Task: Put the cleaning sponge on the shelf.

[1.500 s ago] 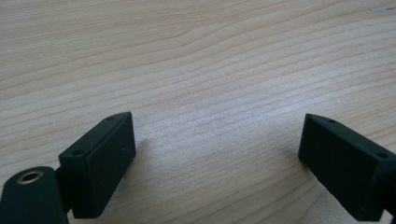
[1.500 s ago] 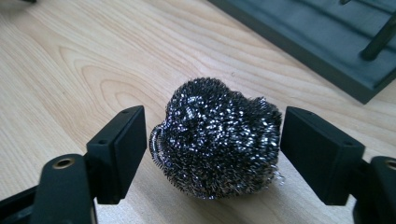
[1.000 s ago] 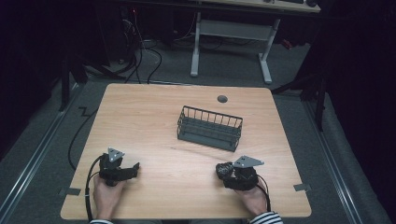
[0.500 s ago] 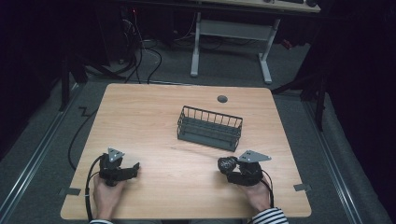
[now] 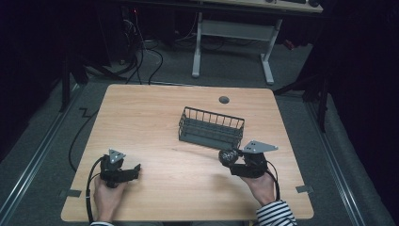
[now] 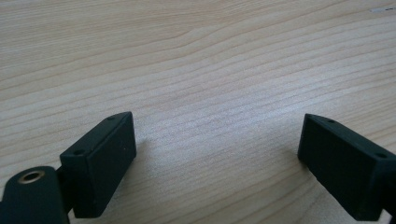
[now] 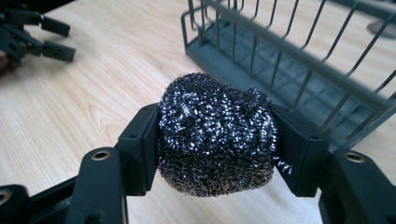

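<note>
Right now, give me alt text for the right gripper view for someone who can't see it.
A hand-held gripper clamps a ball of steel wool between its two black jaws, above a wooden table. A dark wire basket stands just behind, and the other hand-held gripper rests at far left.

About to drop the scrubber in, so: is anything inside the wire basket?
The wire basket looks empty; its floor shows through the bars in the right gripper view. The steel scrubber in the right gripper covers its near corner.
</note>
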Motion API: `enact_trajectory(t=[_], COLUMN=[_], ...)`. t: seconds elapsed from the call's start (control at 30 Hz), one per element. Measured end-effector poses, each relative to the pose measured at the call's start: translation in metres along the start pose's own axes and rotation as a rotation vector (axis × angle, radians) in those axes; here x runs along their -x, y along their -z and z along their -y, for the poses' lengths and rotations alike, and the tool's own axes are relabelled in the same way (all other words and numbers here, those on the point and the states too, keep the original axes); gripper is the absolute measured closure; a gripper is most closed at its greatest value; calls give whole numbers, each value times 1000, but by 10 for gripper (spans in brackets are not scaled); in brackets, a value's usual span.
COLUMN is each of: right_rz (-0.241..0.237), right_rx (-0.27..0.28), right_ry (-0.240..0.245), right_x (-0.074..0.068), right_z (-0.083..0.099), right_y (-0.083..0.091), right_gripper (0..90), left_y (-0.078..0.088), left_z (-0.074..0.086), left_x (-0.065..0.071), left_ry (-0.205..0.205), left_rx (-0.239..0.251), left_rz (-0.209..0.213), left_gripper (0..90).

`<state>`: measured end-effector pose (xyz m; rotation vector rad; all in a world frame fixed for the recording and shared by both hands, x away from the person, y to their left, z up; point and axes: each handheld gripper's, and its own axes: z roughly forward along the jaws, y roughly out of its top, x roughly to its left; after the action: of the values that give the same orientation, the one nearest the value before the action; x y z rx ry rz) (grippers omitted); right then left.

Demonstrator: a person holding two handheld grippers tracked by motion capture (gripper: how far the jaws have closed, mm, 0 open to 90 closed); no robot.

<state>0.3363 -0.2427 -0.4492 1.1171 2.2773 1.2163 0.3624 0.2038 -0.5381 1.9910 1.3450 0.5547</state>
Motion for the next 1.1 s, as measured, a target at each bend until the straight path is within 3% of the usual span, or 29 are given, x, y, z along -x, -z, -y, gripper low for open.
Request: enact_trajectory(t=[0.43,0.6,0.9,1.1], right_rz=[-6,33,86,108], right_rx=[46,52,18,-27], right_ry=[4,-4,-35,-63], right_x=[13,22,47,59], right_z=[-33,-48,-74,-79], right_y=[12,10,-11,-29], right_gripper=[397,396,394,391], left_y=[0,0,0,0], left_z=[0,0,0,0], left_x=[0,0,0,0], left_ry=[-1,-1,-1,-1], left_rx=[0,0,0,1], left_rz=[1,1,0,1], left_gripper=[120,120,121,122])
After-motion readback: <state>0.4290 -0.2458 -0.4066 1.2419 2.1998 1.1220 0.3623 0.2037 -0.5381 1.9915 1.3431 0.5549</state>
